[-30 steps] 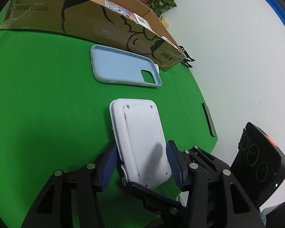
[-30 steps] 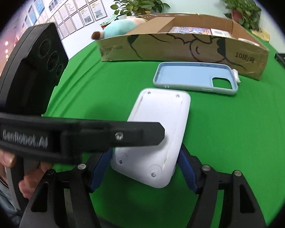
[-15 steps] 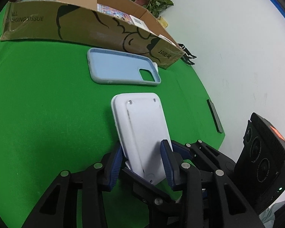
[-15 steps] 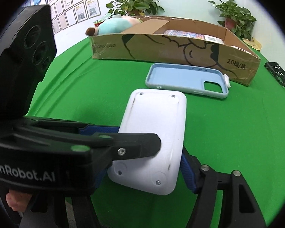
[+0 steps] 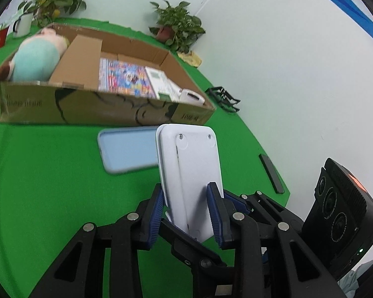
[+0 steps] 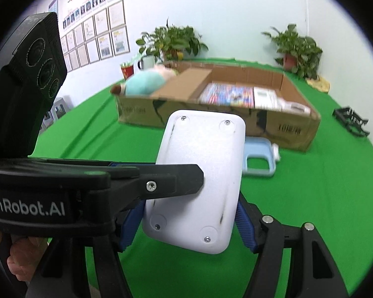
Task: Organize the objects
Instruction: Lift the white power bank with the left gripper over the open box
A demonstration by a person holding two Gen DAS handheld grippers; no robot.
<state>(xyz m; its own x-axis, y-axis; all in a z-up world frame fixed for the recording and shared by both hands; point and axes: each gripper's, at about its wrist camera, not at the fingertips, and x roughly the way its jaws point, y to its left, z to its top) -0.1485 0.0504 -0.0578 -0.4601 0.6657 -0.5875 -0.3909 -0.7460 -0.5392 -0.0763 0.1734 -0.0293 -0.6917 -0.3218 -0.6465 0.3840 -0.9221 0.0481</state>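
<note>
My left gripper is pinching the near end of the white device, one pad on its screwed back and one underneath. My right gripper is set wider, with its pads against the device's two long edges. Both of us are carrying it, and the left finger crosses the right gripper's view from 9 o'clock over the device's back.

A second ago the device lay flat, back up, on the green worktop, and my left jaws stood wide of it. Since then they have come in on it and both hands have risen. The device is now clear of the cloth, its far end tipped up toward 12 o'clock. I take that to mean the pick is done and the carry has started.

Just past the device, at about 10 o'clock in the left view, the blue case lies open side up on the worktop. The lifted device now hides its right end.

Beyond that, at 12 o'clock, is the cardboard box. From this height I can see into it: a plush toy at the left end, then a flap, a colourful book and some small white things at the right.

The box looks like the likely place for the device, and I judge there is bare floor behind the book. The device is smooth, so I would keep both grips firm over the near wall.
</note>
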